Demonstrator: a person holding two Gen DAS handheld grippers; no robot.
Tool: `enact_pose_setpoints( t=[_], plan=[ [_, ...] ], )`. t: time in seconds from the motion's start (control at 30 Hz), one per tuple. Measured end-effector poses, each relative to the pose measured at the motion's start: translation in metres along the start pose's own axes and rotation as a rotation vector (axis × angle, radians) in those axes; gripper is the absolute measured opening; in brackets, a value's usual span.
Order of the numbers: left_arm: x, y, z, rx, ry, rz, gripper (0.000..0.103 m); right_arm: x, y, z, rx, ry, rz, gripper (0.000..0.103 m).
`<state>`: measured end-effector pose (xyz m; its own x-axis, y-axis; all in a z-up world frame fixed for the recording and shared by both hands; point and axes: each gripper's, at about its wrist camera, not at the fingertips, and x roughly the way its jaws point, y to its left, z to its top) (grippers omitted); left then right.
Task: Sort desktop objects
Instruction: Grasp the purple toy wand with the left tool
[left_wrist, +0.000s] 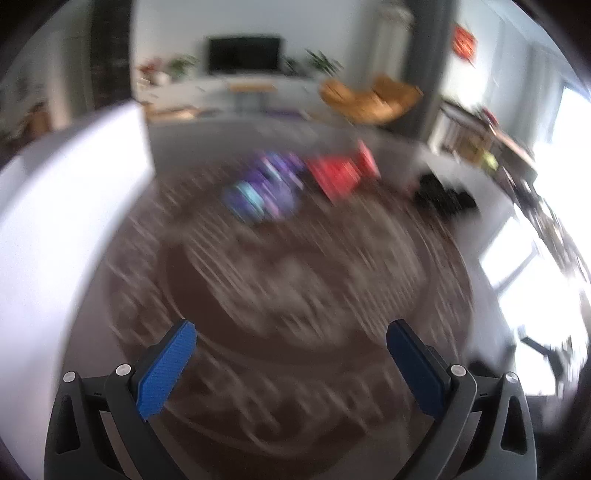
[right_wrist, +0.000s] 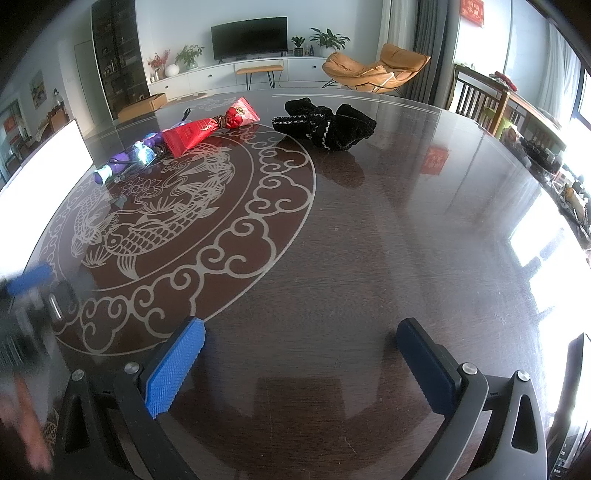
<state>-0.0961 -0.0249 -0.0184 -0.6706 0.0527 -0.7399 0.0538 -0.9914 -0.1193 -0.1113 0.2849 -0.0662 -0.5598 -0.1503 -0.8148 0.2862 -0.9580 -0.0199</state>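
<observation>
Two grippers held with jaws spread wide and empty above a dark round desk (right_wrist: 369, 258).

A red tube (right_wrist: 207, 129), purple toy (right_wrist: 129, 157) and black cloth (right_wrist: 325, 122) are seen far across; the left gripper (left_wrist: 291, 365) view is blurred, so a hasty reach may be misjudged; the right gripper (right_wrist: 301, 365) is seen sharply.

Bare table (right_wrist: 369, 240) ahead of both wide-spread claws; far obstacles: red tube (right_wrist: 207, 131), black cloth (right_wrist: 325, 123).
</observation>
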Motion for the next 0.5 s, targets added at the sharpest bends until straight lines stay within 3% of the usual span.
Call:
enact_pose_setpoints(
  t=[0.13, 0.3, 0.5],
  plan=[
    [0.027, 0.021, 0.053, -0.095, -0.023, 0.038, 0.103, 0.0, 0.0, 0.0, 0.0, 0.0, 0.0, 0.103],
    [0.084, 0.018, 0.102, -0.068, 0.056, 0.019, 0.103, 0.0, 0.0, 0.0, 0.0, 0.0, 0.0, 0.103],
    [0.13, 0.019, 0.126, -0.005, 0.078, 0.078, 0.102, 0.0, 0.0, 0.0, 0.0, 0.0, 0.0, 0.103]
  ],
)
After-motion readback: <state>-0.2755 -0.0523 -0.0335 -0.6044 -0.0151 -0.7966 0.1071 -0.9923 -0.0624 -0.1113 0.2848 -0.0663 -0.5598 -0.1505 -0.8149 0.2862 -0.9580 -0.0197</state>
